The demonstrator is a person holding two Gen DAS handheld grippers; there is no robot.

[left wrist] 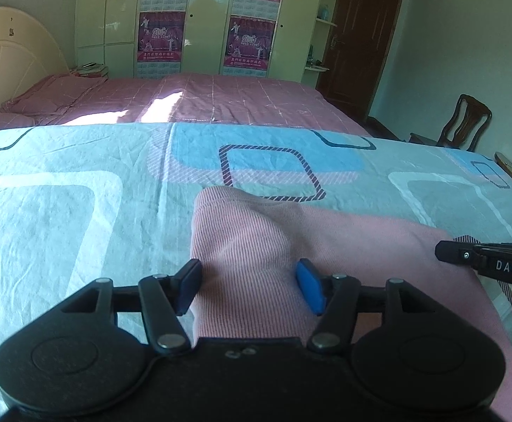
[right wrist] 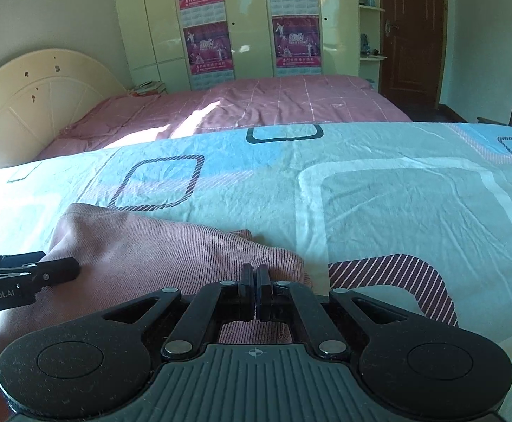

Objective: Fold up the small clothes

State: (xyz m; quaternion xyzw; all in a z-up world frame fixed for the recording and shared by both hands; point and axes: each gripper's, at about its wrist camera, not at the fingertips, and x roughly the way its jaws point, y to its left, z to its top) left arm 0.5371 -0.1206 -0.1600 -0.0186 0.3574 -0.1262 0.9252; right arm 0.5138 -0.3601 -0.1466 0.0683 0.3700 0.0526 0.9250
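A pink ribbed garment lies on the light blue patterned sheet, with a raised fold at its far left corner. My left gripper is open, its fingers standing on either side of that raised pink cloth. My right gripper is shut on the garment's right edge. The right gripper also shows in the left wrist view at the right. The left gripper shows in the right wrist view at the left, over the cloth.
A second bed with a pink checked cover and a cream headboard stands behind. A wardrobe with posters, a brown door and a wooden chair are further back.
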